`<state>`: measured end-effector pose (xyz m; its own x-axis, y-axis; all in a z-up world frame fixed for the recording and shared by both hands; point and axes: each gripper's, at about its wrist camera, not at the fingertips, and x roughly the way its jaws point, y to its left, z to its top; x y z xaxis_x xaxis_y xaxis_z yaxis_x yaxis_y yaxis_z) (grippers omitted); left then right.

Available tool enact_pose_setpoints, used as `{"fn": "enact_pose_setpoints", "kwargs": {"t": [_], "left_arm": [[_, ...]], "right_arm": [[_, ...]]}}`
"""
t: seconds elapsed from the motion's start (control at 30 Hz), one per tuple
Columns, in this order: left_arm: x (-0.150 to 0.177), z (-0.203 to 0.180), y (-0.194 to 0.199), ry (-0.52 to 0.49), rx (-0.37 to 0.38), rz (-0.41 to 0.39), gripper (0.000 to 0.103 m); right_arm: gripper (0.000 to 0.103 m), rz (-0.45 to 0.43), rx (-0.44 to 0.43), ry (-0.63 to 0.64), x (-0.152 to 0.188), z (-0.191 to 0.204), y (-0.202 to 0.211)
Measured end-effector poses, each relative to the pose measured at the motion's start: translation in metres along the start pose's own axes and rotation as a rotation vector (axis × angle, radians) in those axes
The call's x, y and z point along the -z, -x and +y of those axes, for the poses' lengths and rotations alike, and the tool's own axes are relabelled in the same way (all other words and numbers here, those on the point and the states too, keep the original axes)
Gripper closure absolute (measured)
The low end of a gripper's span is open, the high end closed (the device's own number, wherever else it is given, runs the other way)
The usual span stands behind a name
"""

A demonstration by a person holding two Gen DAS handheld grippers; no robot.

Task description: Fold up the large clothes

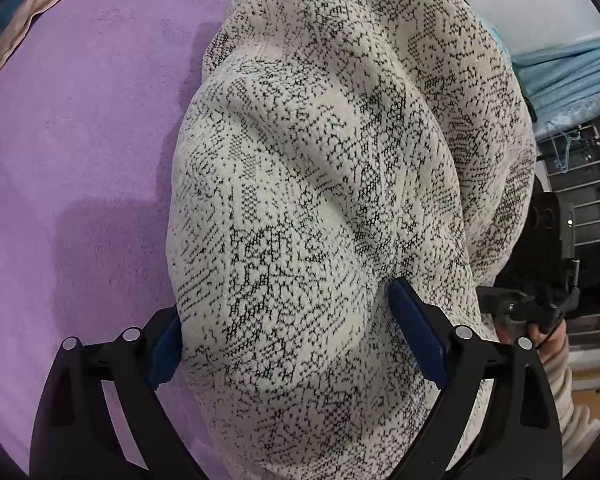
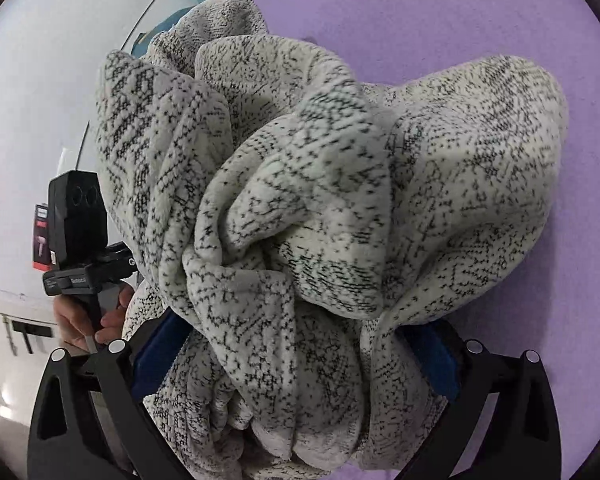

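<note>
Both the left tongs (image 1: 300,344) and right tongs (image 2: 296,364) clamp thick bunches of the speckled knit garment (image 1: 332,168) above the purple bed (image 1: 80,160), so bulky folds may slip loose and crease unevenly.

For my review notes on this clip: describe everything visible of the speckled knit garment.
The cream knit garment with black speckled pattern looks thick and soft, like a sweater or blanket-weight fabric. It is bunched, not folded, in deep rumpled folds, above the purple fleece surface. A wide bundle of it fills the left hand-held gripper between blue pads, and another the right hand-held gripper.
</note>
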<state>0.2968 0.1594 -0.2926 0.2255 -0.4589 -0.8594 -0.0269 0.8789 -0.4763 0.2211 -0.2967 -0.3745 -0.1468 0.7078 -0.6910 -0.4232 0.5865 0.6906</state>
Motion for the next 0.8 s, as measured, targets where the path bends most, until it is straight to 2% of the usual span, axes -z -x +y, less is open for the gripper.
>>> {"fn": "enact_pose_setpoints", "kwargs": {"t": [0.17, 0.33, 0.53, 0.8], "left_arm": [[-0.005, -0.013, -0.005, 0.005, 0.037, -0.007, 0.020], [0.003, -0.028, 0.000, -0.010, 0.071, -0.028, 0.024], [0.010, -0.037, 0.001, -0.015, 0.078, -0.042, 0.030], [0.016, -0.052, 0.020, -0.048, 0.108, -0.083, 0.035]], "right_arm": [[0.020, -0.021, -0.073, -0.027, -0.004, -0.010, 0.003], [0.041, -0.042, -0.089, -0.002, 0.002, -0.001, 0.019], [0.046, -0.040, -0.102, 0.001, -0.001, 0.000, 0.024], [0.049, -0.069, -0.144, 0.060, 0.016, -0.004, 0.046]]}}
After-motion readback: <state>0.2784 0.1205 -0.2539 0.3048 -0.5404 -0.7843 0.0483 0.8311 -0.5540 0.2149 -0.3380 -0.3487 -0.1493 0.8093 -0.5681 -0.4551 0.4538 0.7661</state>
